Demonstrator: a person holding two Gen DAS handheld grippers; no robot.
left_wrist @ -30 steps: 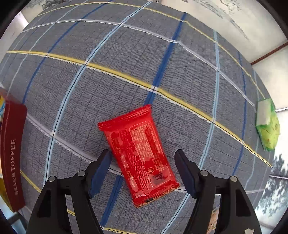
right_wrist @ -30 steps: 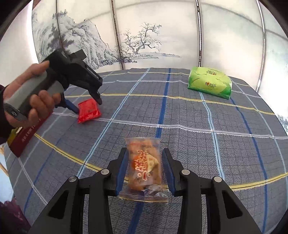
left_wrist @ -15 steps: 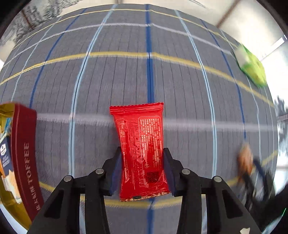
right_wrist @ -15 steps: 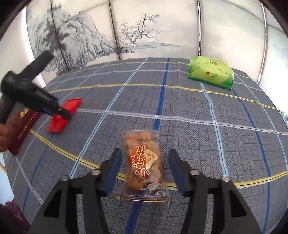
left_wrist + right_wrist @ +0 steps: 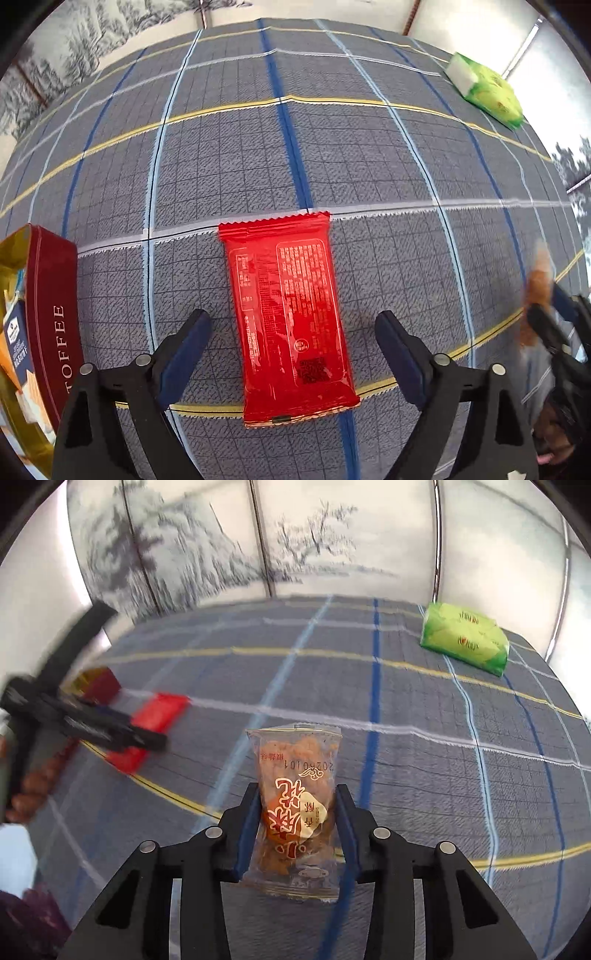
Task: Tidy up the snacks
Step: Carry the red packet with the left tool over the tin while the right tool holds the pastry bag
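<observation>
A glossy red rectangular foil snack packet (image 5: 291,317) lies flat at lower centre. A clear plastic pouch of brown snacks with red characters (image 5: 295,808) stands upright, bottom centre.

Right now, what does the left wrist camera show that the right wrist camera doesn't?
Only the left wrist view shows the toffee tin's gold inside with packets in it, and the left gripper opening, its pads clear of the red packet lying between them. Only the right wrist view shows the right gripper closing on the clear snack packet, pads pressing its sides. Both show the red packet, the green pack and the plaid tablecloth.
</observation>
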